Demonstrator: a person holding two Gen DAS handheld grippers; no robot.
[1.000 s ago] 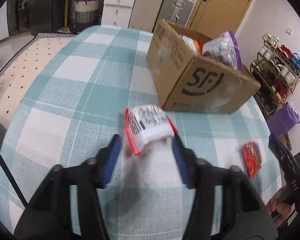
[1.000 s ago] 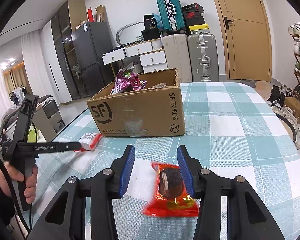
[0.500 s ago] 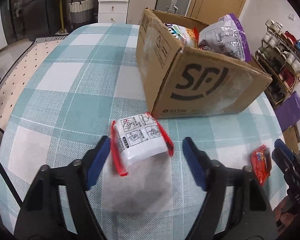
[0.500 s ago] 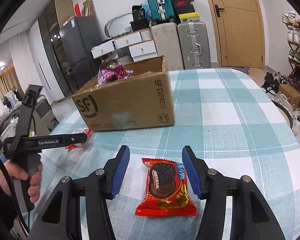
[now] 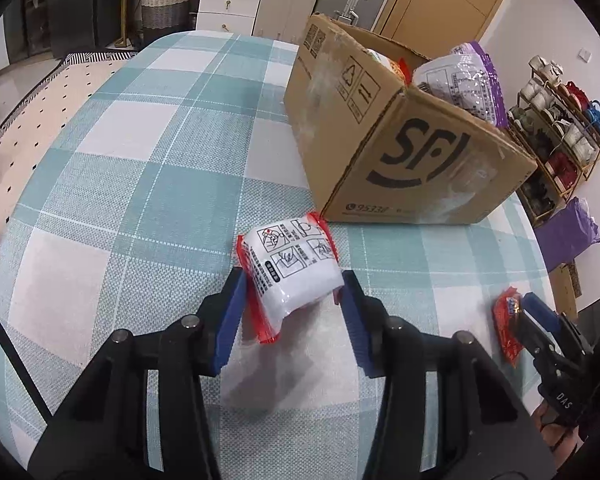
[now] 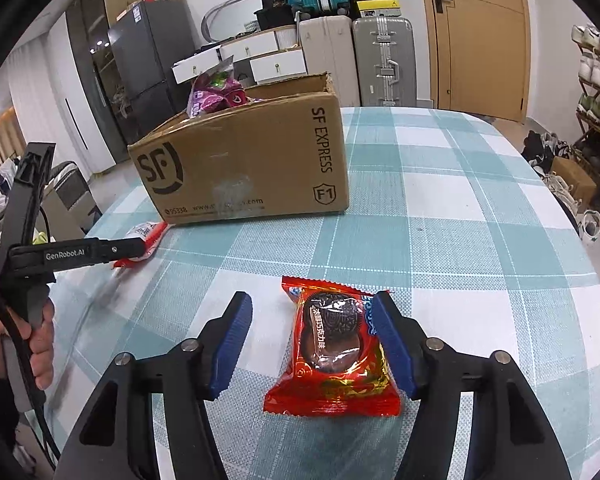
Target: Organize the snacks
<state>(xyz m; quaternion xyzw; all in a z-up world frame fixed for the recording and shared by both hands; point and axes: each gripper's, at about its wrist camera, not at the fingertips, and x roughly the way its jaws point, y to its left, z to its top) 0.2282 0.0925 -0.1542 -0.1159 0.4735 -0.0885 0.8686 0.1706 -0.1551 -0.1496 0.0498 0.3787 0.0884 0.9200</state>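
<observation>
Covering the table: teal-and-white checked tablecloth (image 5: 140, 168)
Box: brown SF cardboard carton (image 6: 244, 164) stood on it, snacks inside
Left gripper (image 5: 296, 300): jaws just closing, pinched white red-edged snack packet (image 5: 292, 268) near the carton
Right gripper (image 6: 312, 340): jaws just opening, spread around red chocolate-biscuit packet (image 6: 336, 348) lying flat

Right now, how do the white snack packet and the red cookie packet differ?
The white packet is puffy, printed with instruction drawings and edged in red; the cookie packet is all red and pictures a dark sandwich cookie. The left gripper, which has just been closing, pinches the white packet; the cookie packet lies flat between the right gripper's opening jaws. Both sit outside the cardboard box.
</observation>
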